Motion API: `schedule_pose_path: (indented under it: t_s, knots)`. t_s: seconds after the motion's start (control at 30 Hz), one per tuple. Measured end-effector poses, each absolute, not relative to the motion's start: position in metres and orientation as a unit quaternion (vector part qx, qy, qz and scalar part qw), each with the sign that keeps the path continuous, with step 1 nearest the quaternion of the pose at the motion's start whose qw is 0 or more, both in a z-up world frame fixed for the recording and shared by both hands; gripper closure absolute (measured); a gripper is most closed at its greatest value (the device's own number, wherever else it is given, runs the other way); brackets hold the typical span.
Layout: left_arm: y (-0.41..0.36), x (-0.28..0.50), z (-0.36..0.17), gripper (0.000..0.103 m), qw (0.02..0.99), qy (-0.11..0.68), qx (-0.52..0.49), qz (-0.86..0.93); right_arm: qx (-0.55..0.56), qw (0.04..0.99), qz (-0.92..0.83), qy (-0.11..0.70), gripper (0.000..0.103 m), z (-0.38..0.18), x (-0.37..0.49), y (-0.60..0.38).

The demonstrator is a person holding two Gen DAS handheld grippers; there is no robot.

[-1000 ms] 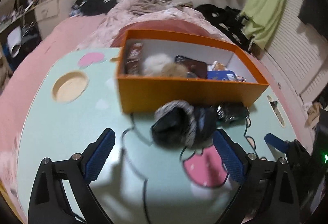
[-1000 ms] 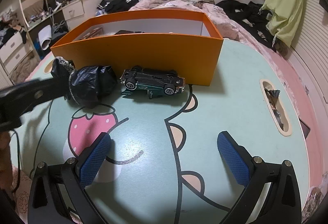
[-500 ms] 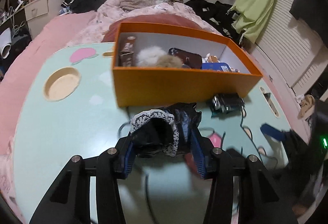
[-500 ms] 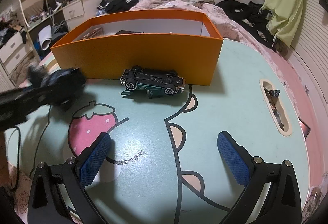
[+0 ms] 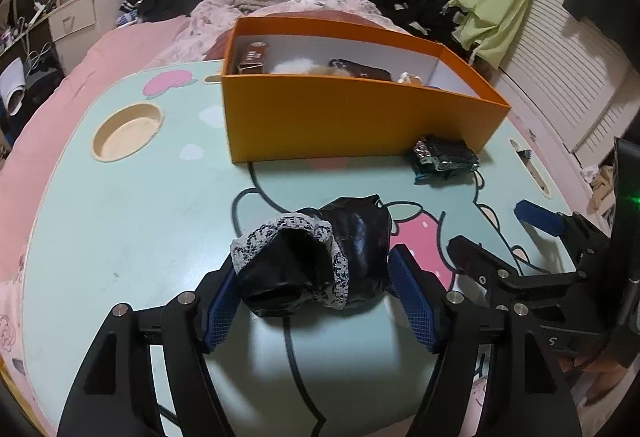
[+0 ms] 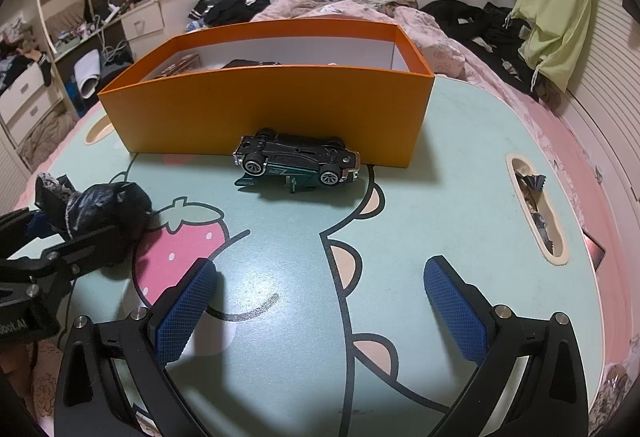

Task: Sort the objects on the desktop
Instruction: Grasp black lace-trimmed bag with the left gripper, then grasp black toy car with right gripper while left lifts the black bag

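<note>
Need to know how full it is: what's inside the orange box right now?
Inside the orange box: a brown packet at the left end, something white and fluffy, a dark flat item. The front wall hides the floor and anything lower.

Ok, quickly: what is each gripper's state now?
Left gripper: jaws just opened wider, pouch between them; grip cannot be told.
Right gripper: open, empty.

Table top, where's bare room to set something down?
The table is bare between the round cup hole and the black lace-trimmed pouch, and between the toy car and the side slot. It is crowded along the orange box front.
</note>
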State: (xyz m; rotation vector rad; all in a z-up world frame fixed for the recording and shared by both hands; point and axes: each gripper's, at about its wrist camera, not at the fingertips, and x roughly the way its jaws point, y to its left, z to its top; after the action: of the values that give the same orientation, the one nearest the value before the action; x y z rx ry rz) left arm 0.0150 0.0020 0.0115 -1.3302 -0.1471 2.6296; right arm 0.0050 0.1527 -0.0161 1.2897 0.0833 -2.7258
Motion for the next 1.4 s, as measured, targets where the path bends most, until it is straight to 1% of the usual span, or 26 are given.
schedule_pose_path:
  t_s: [0.03, 0.07, 0.1, 0.17, 0.27, 0.53, 0.63, 0.67, 0.73, 0.77, 0.8, 0.87, 1.03, 1.13, 1.27, 1.4]
  knots:
    - [0.003, 0.016, 0.011, 0.033, 0.102, -0.048, -0.444, 0.889, 0.427, 0.062, -0.902, 0.028, 0.000, -0.016, 0.005, 0.153]
    - [0.003, 0.016, 0.011, 0.043, 0.103, -0.046, -0.440, 0.891, 0.427, 0.062, -0.902, 0.027, 0.000, -0.016, 0.005, 0.153]
    - [0.003, 0.015, 0.011, 0.051, 0.097, -0.043, -0.438, 0.893, 0.426, 0.061, -0.902, 0.026, 0.000, -0.015, 0.005, 0.154]
    - [0.004, 0.016, 0.011, 0.056, 0.090, -0.039, -0.435, 0.895, 0.425, 0.060, -0.903, 0.025, 0.000, -0.015, 0.005, 0.156]
    - [0.007, 0.019, 0.011, 0.057, 0.088, -0.031, -0.429, 0.898, 0.423, 0.061, -0.904, 0.017, 0.000, -0.014, 0.005, 0.161]
    - [0.021, 0.021, 0.009, 0.057, 0.073, 0.016, -0.429, 0.900, 0.421, 0.079, -0.903, -0.038, 0.000, -0.003, -0.008, 0.168]
    - [0.021, 0.021, 0.009, 0.057, 0.074, 0.016, -0.429, 0.900, 0.428, 0.079, -0.898, -0.059, 0.003, 0.004, -0.030, 0.164]
    - [0.020, 0.021, 0.009, 0.057, 0.074, 0.015, -0.429, 0.900, 0.432, 0.079, -0.897, -0.059, 0.006, 0.004, -0.036, 0.161]
    - [0.020, 0.021, 0.009, 0.057, 0.075, 0.015, -0.429, 0.900, 0.436, 0.072, -0.896, -0.050, 0.008, 0.005, -0.046, 0.154]
    - [0.020, 0.022, 0.009, 0.057, 0.075, 0.014, -0.429, 0.900, 0.437, 0.068, -0.896, -0.044, 0.012, 0.004, -0.050, 0.151]
    - [0.020, 0.022, 0.009, 0.057, 0.075, 0.014, -0.428, 0.900, 0.440, 0.063, -0.895, -0.039, 0.020, 0.002, -0.055, 0.148]
    - [0.020, 0.022, 0.009, 0.057, 0.075, 0.014, -0.428, 0.900, 0.442, 0.061, -0.895, -0.032, 0.029, -0.001, -0.059, 0.144]
    - [0.018, 0.023, 0.010, 0.056, 0.079, 0.004, -0.426, 0.901, 0.437, 0.075, -0.896, -0.034, 0.030, -0.002, -0.046, 0.145]
    - [0.012, 0.024, 0.011, 0.059, 0.088, -0.015, -0.424, 0.901, 0.431, 0.095, -0.896, -0.052, 0.030, 0.001, -0.030, 0.153]
    - [0.006, 0.026, 0.016, 0.062, 0.101, -0.038, -0.423, 0.900, 0.397, 0.101, -0.911, -0.045, 0.030, 0.022, -0.006, 0.162]
    - [0.007, 0.025, 0.035, 0.063, 0.115, -0.042, -0.404, 0.907, 0.365, 0.103, -0.924, -0.044, 0.030, 0.047, -0.004, 0.167]
